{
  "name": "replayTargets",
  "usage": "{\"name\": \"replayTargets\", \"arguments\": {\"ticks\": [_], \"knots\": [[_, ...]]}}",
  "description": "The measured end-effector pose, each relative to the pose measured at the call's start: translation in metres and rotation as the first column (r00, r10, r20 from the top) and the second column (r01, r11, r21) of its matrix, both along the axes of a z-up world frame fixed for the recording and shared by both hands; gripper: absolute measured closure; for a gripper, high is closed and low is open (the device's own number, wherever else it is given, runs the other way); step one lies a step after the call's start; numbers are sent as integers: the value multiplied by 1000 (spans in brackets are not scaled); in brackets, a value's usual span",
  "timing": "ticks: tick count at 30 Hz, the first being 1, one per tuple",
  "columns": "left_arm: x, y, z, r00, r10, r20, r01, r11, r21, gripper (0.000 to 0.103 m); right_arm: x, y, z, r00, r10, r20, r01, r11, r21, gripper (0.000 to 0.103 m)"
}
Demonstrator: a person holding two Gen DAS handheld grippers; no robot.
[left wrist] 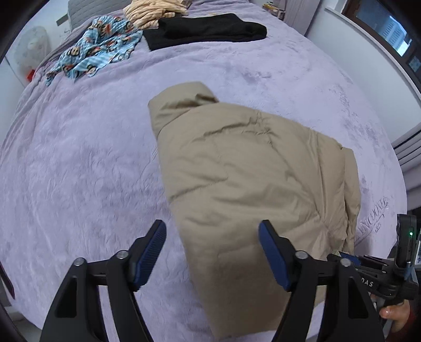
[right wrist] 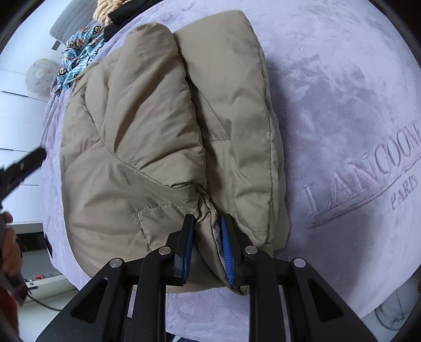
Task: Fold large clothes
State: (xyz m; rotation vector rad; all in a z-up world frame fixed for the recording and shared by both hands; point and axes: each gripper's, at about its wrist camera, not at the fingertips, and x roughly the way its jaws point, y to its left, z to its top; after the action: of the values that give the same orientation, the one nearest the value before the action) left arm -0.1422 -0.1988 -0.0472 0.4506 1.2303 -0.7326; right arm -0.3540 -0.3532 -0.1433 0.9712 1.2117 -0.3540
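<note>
We see the jacket lying folded on the bed. Behind it lie a dark garment, a printed cloth to its left and, perhaps, a knit beyond.

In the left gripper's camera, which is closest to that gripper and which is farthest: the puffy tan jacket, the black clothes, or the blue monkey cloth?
1. The puffy tan jacket, just beyond the left gripper, slightly right.
2. The blue monkey cloth, far back on the left.
3. The black clothes, far back in the middle.

The last two are almost too close to call.
</note>
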Motion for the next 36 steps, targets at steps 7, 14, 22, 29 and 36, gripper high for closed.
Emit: {"name": "replayTargets", "arguments": {"ticks": [7,14,22,29,36], "knots": [[1,47,-10,997,75,-32,-75,997,-3,12,4,15,0,999,-22,-37,21,999,-32,80],[1,76,-12,998,65,-14,-65,998,-4,0,8,23,19,995,-91,-50,86,992,-90,77],[0,82,-15,998,48,-31,-48,999,-3,0,7,36,51,991,-135,-13,132,980,-147,51],[-1,63,-27,998,54,-39,-53,998,47,0,14,14,63,994,-110,28,113,984,-141,29],[3,46,-22,990,133,-37,-130,988,79,0,26,-29,60,1000,-14,23,17,992,-123,21]]}}
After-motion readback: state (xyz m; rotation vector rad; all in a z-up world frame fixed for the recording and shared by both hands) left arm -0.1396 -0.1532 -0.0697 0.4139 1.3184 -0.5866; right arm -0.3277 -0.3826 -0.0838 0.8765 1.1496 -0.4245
